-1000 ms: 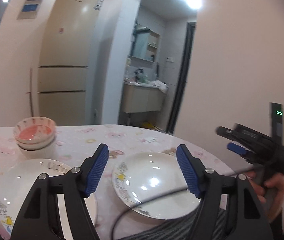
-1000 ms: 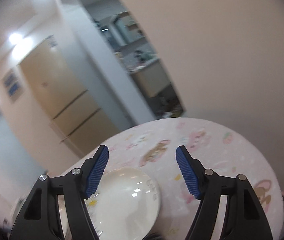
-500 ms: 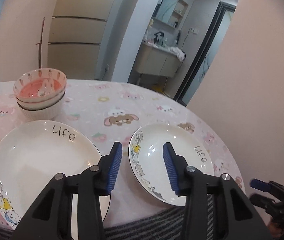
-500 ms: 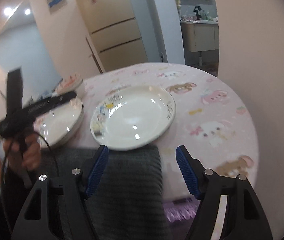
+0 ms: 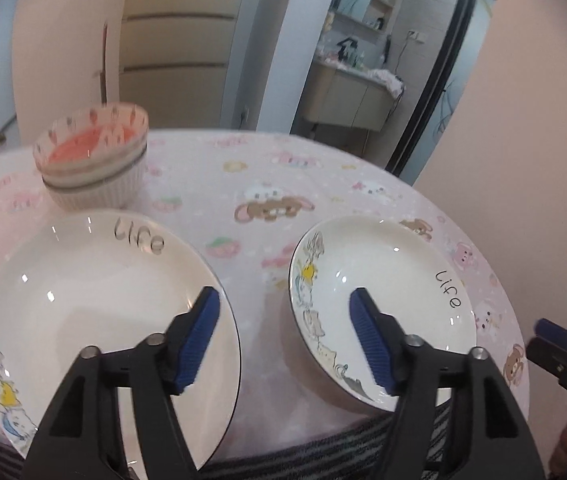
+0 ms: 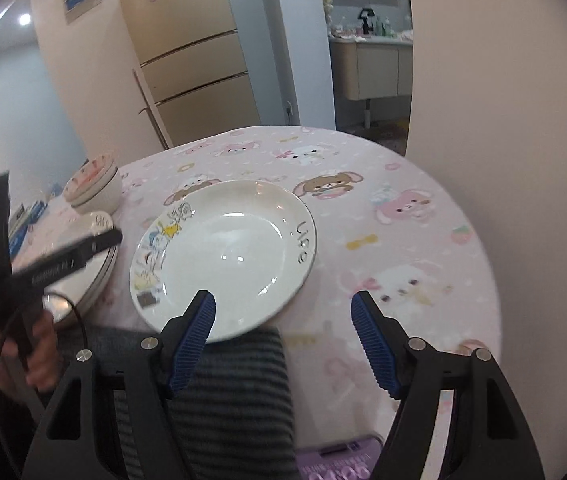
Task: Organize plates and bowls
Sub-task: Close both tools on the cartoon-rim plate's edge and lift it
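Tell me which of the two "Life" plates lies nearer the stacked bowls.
The larger plate on the left; its far rim almost meets the stacked bowls. The smaller plate lies apart, to the right.

A: What's different with the left gripper?

B: Its jaws narrowed half a second ago and have spread wide again. The view has dipped from the far wall toward the table, so the two plates loom bigger: one plate at 8 o'clock, the other plate at 4 o'clock.

A: And the right gripper?

B: It swung down from the wall. A second ago only a slice of plate showed; now that plate sits whole at 12 o'clock off its tips.
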Tool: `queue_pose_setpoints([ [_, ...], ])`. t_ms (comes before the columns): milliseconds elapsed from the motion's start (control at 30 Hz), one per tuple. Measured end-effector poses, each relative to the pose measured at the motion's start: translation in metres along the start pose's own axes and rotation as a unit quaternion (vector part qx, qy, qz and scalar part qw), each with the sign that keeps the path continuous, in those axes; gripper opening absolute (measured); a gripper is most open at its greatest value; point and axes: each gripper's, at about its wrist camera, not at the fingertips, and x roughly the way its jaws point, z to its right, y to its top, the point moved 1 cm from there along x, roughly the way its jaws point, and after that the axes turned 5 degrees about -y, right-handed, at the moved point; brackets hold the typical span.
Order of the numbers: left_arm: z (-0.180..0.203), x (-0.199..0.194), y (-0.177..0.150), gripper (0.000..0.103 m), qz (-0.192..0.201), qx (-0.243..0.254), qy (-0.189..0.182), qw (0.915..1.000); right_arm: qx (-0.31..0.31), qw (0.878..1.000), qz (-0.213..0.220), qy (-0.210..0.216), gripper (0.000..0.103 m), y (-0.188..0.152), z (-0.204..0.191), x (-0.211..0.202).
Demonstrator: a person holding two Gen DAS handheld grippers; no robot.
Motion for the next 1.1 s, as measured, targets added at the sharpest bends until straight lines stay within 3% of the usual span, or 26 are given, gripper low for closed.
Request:
queue_pose_setpoints([
  [33,-0.003,0.002,-0.001,0.034,-0.009,-0.008,-0.009,0.9999,0.018,1.000,-0.003,0.010,0.073,0.004,0.002,0.009],
  [133,-0.004,0.003,0.004,0.029,-0.010,-0.016,-0.035,0.9992,0.046,0.999,-0.006,0.027,0.062,0.005,0.005,0.017],
  [200,0.004,0.000,0.013,0.029,-0.006,-0.002,-0.033,0.9994,0.055,0.998,-0.008,0.028,0.061,0.004,0.006,0.023],
  [400,0.013,0.031,0.037,0.028,-0.065,0.013,0.017,0.9976,0.089,0.996,-0.024,-0.002,0.054,0.005,0.010,0.046],
  [633,0.015,0.058,0.028,0.028,-0.111,0.004,-0.006,0.9938,0.095,0.994,-0.044,-0.012,0.043,0.014,0.013,0.066],
  [833,0.009,0.070,0.021,0.022,-0.126,-0.004,-0.010,0.9919,0.093,0.994,-0.058,0.000,0.043,0.013,0.012,0.075],
  [1100,0.011,0.069,0.021,0.022,-0.112,0.010,-0.003,0.9936,0.082,0.994,-0.069,-0.002,0.043,0.012,0.004,0.082],
])
